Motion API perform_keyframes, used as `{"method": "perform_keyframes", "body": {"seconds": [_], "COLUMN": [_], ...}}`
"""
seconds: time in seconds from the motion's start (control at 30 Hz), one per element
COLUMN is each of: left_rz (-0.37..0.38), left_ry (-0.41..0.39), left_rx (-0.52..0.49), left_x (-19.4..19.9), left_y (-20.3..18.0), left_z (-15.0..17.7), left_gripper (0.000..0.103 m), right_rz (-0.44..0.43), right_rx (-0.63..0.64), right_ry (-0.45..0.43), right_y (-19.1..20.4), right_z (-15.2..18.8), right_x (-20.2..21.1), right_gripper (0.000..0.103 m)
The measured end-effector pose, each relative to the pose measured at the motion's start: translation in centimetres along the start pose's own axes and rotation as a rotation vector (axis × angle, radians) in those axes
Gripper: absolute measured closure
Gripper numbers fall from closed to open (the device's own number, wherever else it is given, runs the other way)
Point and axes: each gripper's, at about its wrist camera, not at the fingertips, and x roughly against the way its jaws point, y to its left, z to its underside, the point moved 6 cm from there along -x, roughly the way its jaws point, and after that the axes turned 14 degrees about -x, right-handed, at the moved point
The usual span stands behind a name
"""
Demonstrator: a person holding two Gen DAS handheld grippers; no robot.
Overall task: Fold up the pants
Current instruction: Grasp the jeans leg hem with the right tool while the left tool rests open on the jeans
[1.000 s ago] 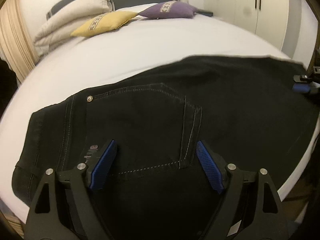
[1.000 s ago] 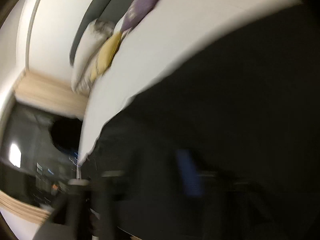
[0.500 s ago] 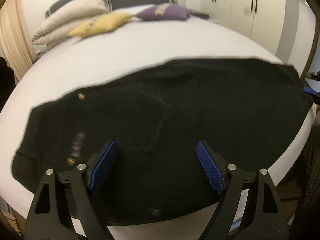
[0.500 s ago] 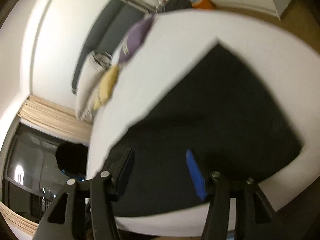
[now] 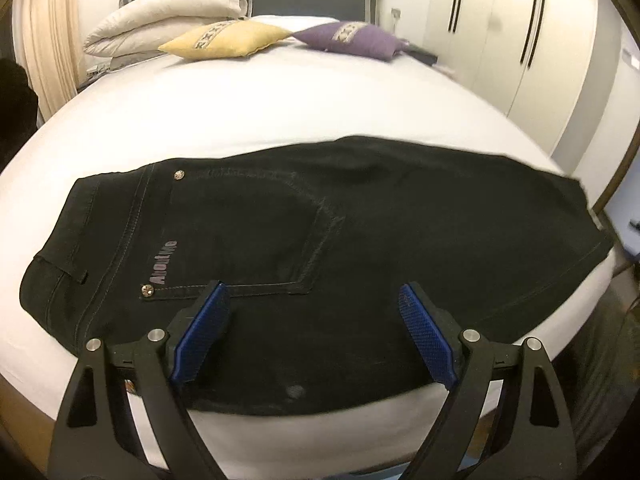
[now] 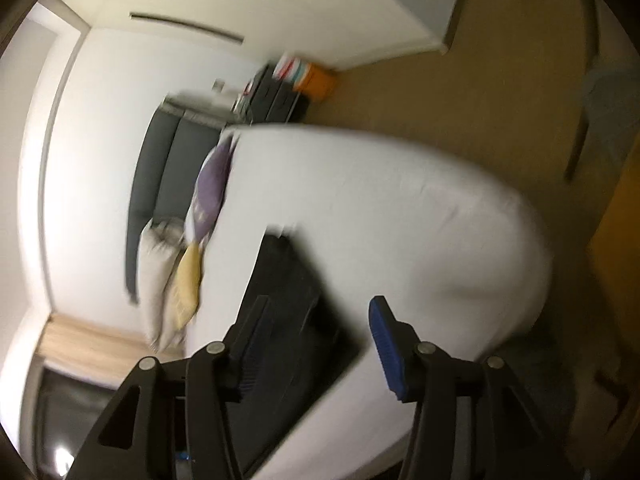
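Note:
Black jeans (image 5: 320,236) lie folded flat across the near edge of the white bed (image 5: 280,112), waistband at the left, back pocket facing up. My left gripper (image 5: 311,286) hovers over their near edge; its jaws are opening and nothing is between the blue pads (image 5: 200,332). In the blurred, rolled right wrist view the jeans (image 6: 292,280) show as a dark slab on the bed (image 6: 400,220). My right gripper (image 6: 318,302) stands open off the bed's edge, away from the cloth, with nothing between its fingers.
A yellow cushion (image 5: 224,40), a purple cushion (image 5: 348,38) and a folded cream duvet (image 5: 172,16) lie at the headboard. White wardrobe doors (image 5: 500,20) stand at the right. Tan floor (image 6: 460,80) and stacked boxes (image 6: 308,76) lie beyond the bed.
My right gripper let go of the jeans, opened and swung away off the bed's edge. My left gripper drew back and up, so more of the jeans shows.

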Motion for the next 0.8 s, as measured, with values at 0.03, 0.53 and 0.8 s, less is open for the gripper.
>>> {"method": "perform_keyframes", "body": {"seconds": [0.03,0.53,0.8], "left_rz": [0.011,0.146,0.172], "left_ry": [-0.003,-0.006,-0.01], "left_rx": [0.004,-0.07,-0.071], "left_x": [0.4,1.5,1.2], "left_y": [-0.5,-7.5,-8.3], "left_z": [-0.3,-2.4,-2.4], "left_gripper": [0.015,0.015,0.015], "right_rz": [0.004,-0.093,-0.129], "right_rx": [-0.028,-0.18,-0.153], "right_ry": [0.029,0.108,0.11], "right_y": [-0.8,-0.3,3.8], "right_z": [0.8,9.5,10.3], "right_x": [-0.6,-10.7,-12.1], "right_gripper": [0.05,0.045,0.032]}}
